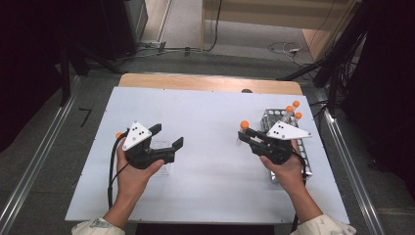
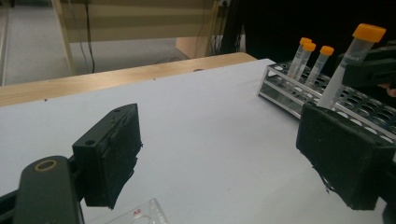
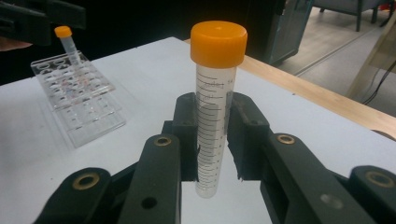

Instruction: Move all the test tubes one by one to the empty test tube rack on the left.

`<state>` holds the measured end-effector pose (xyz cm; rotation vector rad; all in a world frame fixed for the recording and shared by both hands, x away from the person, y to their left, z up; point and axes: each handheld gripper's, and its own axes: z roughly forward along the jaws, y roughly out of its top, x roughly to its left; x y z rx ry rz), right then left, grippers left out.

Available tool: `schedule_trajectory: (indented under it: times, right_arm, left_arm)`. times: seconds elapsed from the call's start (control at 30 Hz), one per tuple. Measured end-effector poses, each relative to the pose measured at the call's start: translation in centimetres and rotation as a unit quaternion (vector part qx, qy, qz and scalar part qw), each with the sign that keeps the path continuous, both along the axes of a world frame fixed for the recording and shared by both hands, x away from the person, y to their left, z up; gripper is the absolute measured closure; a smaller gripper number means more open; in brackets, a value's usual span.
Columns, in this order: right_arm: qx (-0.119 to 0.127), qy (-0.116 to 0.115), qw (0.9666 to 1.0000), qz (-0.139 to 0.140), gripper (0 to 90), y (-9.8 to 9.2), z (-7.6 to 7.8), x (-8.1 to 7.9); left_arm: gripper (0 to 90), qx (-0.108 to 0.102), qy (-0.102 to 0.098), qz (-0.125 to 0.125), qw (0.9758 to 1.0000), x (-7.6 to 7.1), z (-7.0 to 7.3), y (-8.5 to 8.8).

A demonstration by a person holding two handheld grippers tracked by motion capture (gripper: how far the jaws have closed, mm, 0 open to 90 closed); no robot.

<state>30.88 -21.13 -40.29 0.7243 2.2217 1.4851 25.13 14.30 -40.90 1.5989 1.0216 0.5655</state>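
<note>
- Left gripper (image 1: 165, 136): jaws spread wide with nothing between them, held over the clear rack (image 1: 164, 169) on the white table (image 1: 205, 117).
- Clear rack: one orange-capped tube (image 3: 68, 43) stands in it.
- Right gripper (image 1: 248, 136): jaws pinching the tube (image 3: 214, 107), upright, clear of the table.
- Metal rack (image 1: 274, 117): at the table's right edge, just beyond the right gripper, holding three capped tubes (image 2: 308, 58).

White table (image 1: 205, 112); dark cables (image 1: 215, 29)
</note>
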Motion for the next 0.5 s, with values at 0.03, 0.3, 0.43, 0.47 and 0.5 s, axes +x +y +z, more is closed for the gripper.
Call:
schedule_trajectory:
  times: [0.03, 0.3, 0.43, 0.47, 0.5]
  right_arm:
    - [-0.001, 0.002, 1.0, 0.003, 72.1, 0.3, 0.0, -0.1]
    - [-0.006, 0.01, 0.9996, 0.025, 72.0, 2.1, -0.5, -0.3]
    - [-0.011, 0.013, 0.9993, 0.035, 72.0, 2.9, -1.0, -0.4]
    - [-0.012, 0.016, 0.9992, 0.035, 72.1, 3.0, -1.0, -0.4]
    - [-0.014, 0.017, 0.999, 0.038, 72.0, 3.2, -1.1, -0.5]
  left_arm:
    - [15.0, -0.001, -0.001, -0.003, 1.0, 0.0, 0.0, -0.2]
    - [15.4, -0.002, -0.001, -0.026, 0.9996, 0.1, -0.2, -1.8]
    - [15.6, -0.004, -0.002, -0.033, 0.9995, 0.2, -0.1, -2.5]
    - [15.7, -0.004, -0.001, -0.035, 0.9994, 0.2, -0.1, -2.6]
    - [15.6, -0.002, -0.002, -0.038, 0.9993, 0.2, -0.2, -2.8]
